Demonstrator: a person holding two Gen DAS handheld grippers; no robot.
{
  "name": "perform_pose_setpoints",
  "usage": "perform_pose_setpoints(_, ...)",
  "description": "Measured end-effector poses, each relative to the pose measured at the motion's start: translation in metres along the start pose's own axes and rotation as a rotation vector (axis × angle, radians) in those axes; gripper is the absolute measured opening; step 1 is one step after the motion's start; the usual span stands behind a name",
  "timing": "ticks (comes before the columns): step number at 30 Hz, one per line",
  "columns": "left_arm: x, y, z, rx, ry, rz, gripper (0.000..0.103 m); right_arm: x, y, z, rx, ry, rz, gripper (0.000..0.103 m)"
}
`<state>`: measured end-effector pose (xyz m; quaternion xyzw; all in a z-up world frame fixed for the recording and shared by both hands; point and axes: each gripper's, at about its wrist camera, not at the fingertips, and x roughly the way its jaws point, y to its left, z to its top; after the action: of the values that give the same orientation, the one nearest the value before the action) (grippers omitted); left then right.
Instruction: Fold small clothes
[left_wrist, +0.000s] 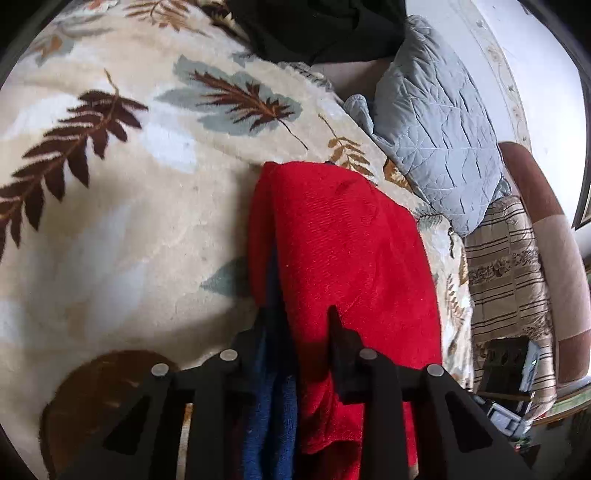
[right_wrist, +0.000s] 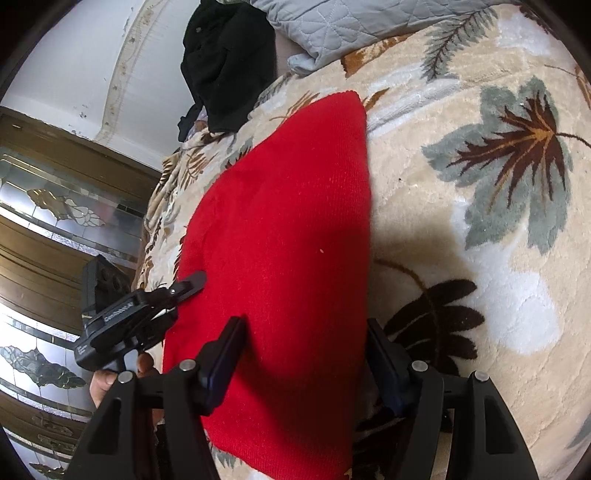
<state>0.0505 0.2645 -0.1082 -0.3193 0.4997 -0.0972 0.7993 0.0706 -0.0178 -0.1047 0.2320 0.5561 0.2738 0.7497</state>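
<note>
A red knitted garment lies folded on a cream blanket with a leaf pattern; a blue inner layer shows at its near edge. My left gripper is shut on the near edge of the red garment, its fingers pinching the red and blue layers. In the right wrist view the same red garment lies flat. My right gripper is open, its fingers straddling the garment's near end just above it. The left gripper shows there at the garment's left edge.
A grey quilted pillow and a black garment lie at the far side of the bed. A striped blanket hangs over the bed's right edge. A glass-panelled wooden cabinet stands beyond the bed.
</note>
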Motion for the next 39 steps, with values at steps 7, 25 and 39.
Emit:
perform_pose_setpoints(7, -0.001, -0.010, -0.004, 0.064, -0.036, 0.051, 0.030, 0.002, 0.003, 0.000, 0.002, 0.004, -0.023, 0.069)
perform_pose_setpoints(25, -0.003, -0.023, -0.009, 0.164, -0.074, 0.138, 0.030, 0.006, 0.001, -0.004, 0.033, 0.002, -0.032, 0.072)
perform_pose_setpoints(39, -0.011, -0.020, -0.011, 0.131, -0.058, 0.061, 0.051, 0.003, -0.016, 0.017, 0.094, -0.056, 0.047, 0.073)
